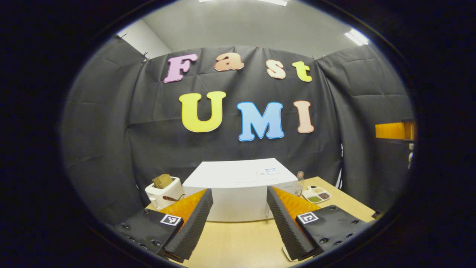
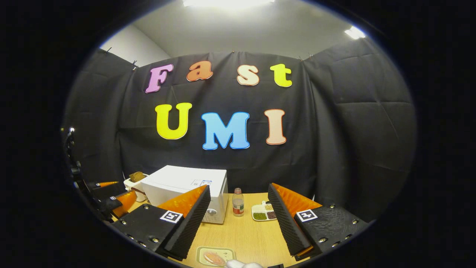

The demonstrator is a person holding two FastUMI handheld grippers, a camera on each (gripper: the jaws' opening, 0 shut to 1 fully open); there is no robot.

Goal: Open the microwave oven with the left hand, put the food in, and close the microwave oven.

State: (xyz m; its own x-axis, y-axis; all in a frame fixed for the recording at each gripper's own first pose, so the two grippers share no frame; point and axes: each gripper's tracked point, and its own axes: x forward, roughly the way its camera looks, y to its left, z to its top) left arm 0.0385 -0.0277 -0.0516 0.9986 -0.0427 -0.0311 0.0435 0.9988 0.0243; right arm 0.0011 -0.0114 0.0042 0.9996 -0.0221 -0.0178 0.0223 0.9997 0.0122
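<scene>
White microwave (image 1: 238,188) ahead between open left tongs (image 1: 240,223) | door closed

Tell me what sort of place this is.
Probably a staged recording booth set up like a kitchen counter: black cloth walls hang around a wooden table that holds a white microwave oven, a toaster with bread in it, and a divided snack dish.

Left gripper (image 1: 240,219) open, facing closed microwave (image 1: 238,190) on table (image 1: 238,242); toaster (image 1: 164,191) left, bottle (image 1: 299,182) and tray (image 1: 317,194) right.
</scene>
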